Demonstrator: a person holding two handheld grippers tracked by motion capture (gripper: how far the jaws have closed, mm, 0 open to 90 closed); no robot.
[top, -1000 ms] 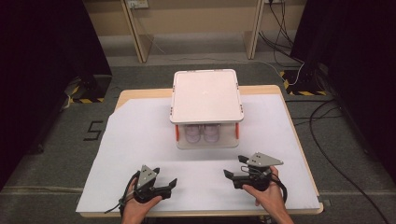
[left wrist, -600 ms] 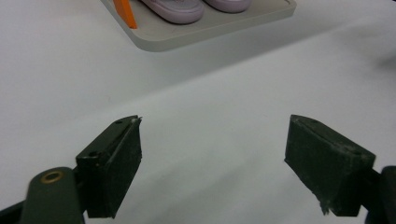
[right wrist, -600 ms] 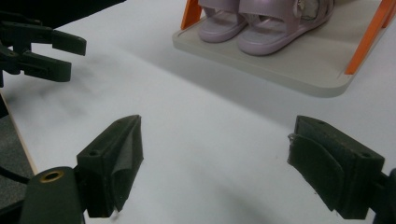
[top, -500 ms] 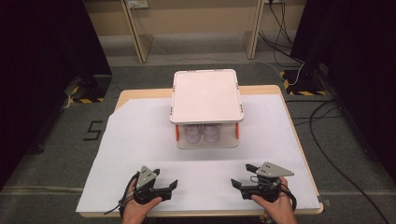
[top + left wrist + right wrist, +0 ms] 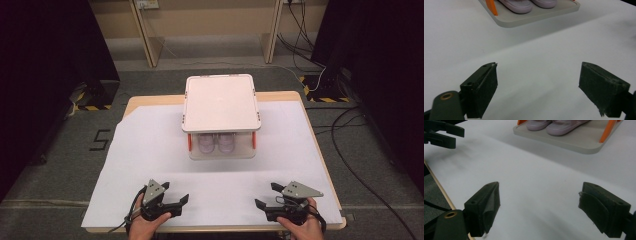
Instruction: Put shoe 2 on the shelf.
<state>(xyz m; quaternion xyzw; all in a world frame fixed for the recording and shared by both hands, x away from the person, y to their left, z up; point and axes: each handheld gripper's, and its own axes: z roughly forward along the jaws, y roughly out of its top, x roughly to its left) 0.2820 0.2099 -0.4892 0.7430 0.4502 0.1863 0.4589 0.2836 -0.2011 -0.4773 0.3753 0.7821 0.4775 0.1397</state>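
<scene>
White paper [image 5: 150, 150] covers most of the wooden desk [image 5: 131, 103], grey carpet all around it. Up toward 12 o'clock sits a little two-level rack [image 5: 220, 102] with a flat white top and orange posts [image 5: 491, 7], and a pair of pale purple shoes [image 5: 554, 125] tucked on its bottom shelf. Down at the near edge, left tongs [image 5: 170, 201] at about 7 o'clock and right tongs [image 5: 267, 196] at about 5, each in a hand, well apart from the rack. Both sets have their jaws spread wide, nothing between them but bare paper.
</scene>
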